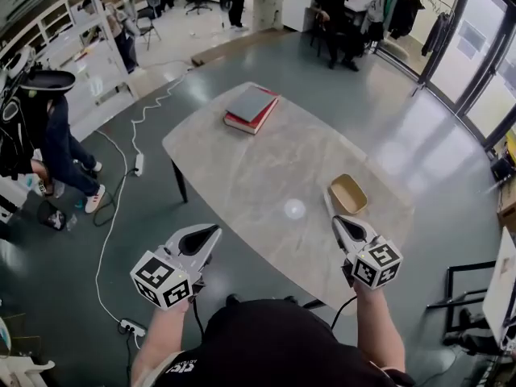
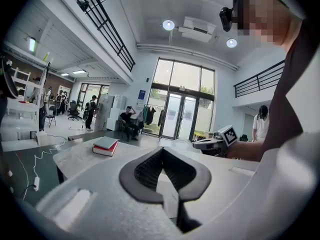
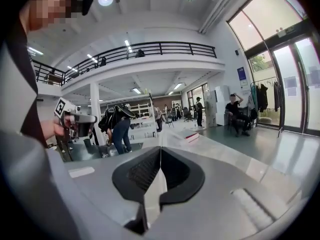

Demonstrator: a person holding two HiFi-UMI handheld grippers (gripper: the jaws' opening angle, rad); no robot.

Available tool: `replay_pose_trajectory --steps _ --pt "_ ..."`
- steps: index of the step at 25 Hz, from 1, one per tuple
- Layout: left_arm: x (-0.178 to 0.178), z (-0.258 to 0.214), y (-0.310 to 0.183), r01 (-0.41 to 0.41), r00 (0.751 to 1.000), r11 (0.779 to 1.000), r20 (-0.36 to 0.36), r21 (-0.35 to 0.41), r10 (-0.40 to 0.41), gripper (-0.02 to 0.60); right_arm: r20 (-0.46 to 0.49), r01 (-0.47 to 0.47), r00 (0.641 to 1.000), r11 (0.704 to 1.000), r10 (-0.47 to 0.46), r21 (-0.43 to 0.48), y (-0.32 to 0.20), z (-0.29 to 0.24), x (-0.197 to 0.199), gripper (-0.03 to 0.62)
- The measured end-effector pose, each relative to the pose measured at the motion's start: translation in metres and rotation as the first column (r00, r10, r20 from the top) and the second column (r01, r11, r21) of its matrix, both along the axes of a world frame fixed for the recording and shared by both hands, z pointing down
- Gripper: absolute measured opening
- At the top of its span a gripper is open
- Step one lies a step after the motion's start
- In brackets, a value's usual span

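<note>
A pale marble table (image 1: 266,176) stands in front of me. My left gripper (image 1: 213,231) hovers at the table's near left edge, jaws shut with nothing between them (image 2: 162,150). Over the near right edge my right gripper (image 1: 337,220) is also shut and empty (image 3: 160,149). A shallow wooden bowl (image 1: 348,193) lies just beyond the right gripper. At the table's far end is a stack of two books (image 1: 251,109), grey on red, also seen from the left gripper view as books (image 2: 105,145) and from the right gripper view as books (image 3: 191,135). Each gripper view shows the other gripper off to the side.
White cables and a power strip (image 1: 139,164) lie on the floor left of the table. A person (image 1: 48,135) bends by white shelves at the left. Another person (image 1: 337,18) sits at the back near glass doors. A black metal frame (image 1: 463,297) stands at the right.
</note>
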State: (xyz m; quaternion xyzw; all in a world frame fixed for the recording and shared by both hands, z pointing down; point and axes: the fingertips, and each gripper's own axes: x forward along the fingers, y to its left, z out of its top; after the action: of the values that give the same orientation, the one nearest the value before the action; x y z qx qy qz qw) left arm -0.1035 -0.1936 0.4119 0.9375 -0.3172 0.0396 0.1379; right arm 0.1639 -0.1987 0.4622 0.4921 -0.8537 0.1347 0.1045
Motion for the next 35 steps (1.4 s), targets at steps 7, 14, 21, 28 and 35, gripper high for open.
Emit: replay_pose_trajectory --steps 7,14,21,28,35 --pt "0.027 -0.017 0.004 -0.032 0.999 0.999 0.009 0.036 0.032 0.003 0.176 -0.020 0.984 0.988 -0.007 0.150 0.027 -0.075 0.016 0.003" --pt "0.041 -0.038 0.011 -0.049 0.999 0.995 0.019 0.088 0.048 0.003 0.199 -0.045 0.980 0.953 -0.017 0.299 0.044 -0.138 0.031 0.003" --pt "0.039 -0.063 0.013 -0.036 0.999 0.989 0.041 0.141 0.031 0.003 0.183 -0.051 0.983 0.927 -0.019 0.372 0.057 -0.170 0.032 0.002" --pt "0.041 -0.060 0.015 -0.035 0.998 0.990 0.047 0.136 0.028 0.003 0.186 -0.045 0.982 0.934 -0.024 0.356 0.060 -0.162 0.032 0.002" --pt "0.042 -0.060 0.015 -0.038 0.998 0.990 0.048 0.137 0.032 0.003 0.193 -0.044 0.981 0.934 -0.026 0.354 0.059 -0.162 0.032 0.002"
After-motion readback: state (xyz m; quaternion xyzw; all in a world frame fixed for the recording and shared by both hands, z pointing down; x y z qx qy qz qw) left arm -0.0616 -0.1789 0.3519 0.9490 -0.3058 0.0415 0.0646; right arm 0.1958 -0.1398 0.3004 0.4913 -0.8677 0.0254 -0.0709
